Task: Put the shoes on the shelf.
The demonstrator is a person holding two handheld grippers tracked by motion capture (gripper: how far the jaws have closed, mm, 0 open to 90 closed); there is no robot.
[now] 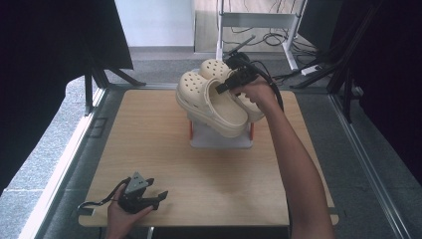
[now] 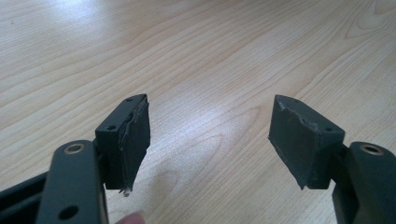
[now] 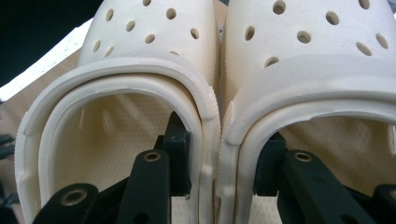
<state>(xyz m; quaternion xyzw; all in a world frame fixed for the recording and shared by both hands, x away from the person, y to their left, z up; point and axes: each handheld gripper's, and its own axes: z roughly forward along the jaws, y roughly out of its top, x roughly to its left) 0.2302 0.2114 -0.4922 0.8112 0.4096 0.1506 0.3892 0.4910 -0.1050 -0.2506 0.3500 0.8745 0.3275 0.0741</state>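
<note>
A pair of cream foam clogs (image 1: pixel 219 97) sits tilted on a small white stand (image 1: pixel 221 138) at the far middle of the wooden bench (image 1: pixel 149 149), toes pointing away and up, heels low toward the person. Each clog has a rounded toe cap pierced with round vent holes, a thick rolled collar around the foot opening, a finely ribbed edge along the sole and a pebbled footbed inside. The two shoes lie side by side, their inner walls touching.

The right gripper (image 3: pixel 224 163), held in the person's right hand (image 1: pixel 256 92), has one black jaw inside each clog's opening, the pads pinching the two adjoining inner walls together between them at a middling spread.

The left gripper (image 2: pixel 210 140) rests low at the near left edge of the bench, well apart from the shoes, its jaws spread wide with bare pale woodgrain between them; the dark rubber pads (image 2: pixel 135 140) look worn and frayed at the edges.
</note>
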